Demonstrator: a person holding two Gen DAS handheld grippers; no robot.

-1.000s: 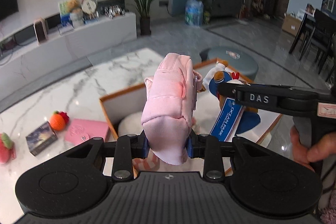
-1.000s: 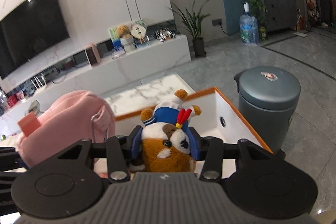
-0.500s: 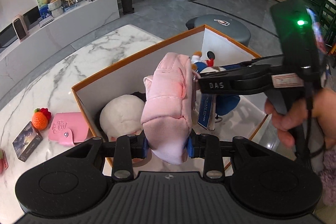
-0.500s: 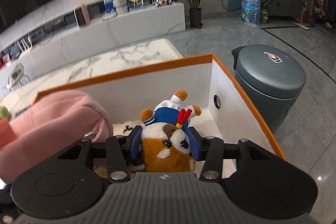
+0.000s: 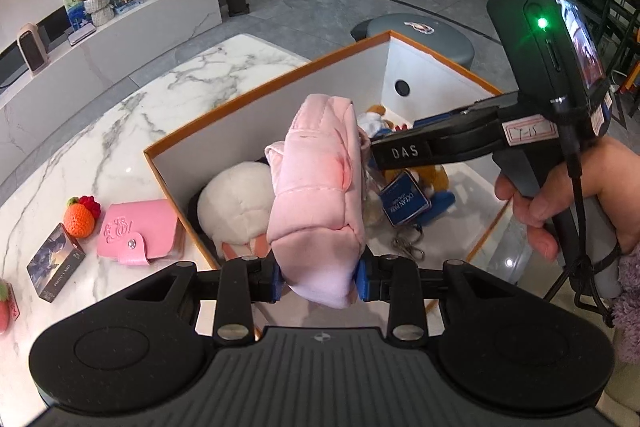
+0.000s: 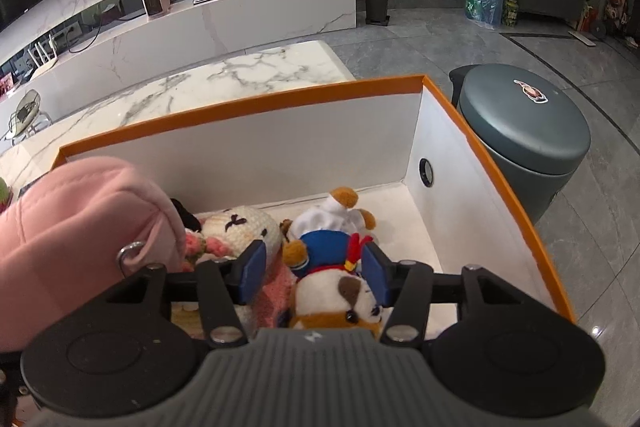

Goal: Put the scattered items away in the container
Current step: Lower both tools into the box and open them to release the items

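Observation:
My left gripper (image 5: 318, 279) is shut on a pink padded pouch (image 5: 316, 187), which hangs over the near left part of the orange-rimmed white box (image 5: 260, 83). In the right wrist view the pouch (image 6: 80, 227) fills the left side. My right gripper (image 6: 314, 273) is inside the box (image 6: 240, 99) and its jaws are opening. The sailor plush dog (image 6: 332, 291) lies between them on the box floor, and the left pad stands clear of it. A white crocheted plush (image 6: 244, 227) lies beside it.
On the marble table left of the box lie a pink card wallet (image 5: 140, 231), a crocheted orange fruit (image 5: 80, 219) and a small card box (image 5: 56, 263). A grey bin (image 6: 524, 123) stands past the box's right wall. A hand (image 5: 536, 203) holds the right tool.
Both grippers tipped down over the box. The right jaws spread apart and the plush dog slipped lower, onto the box floor. The left gripper kept its grip on the pouch.

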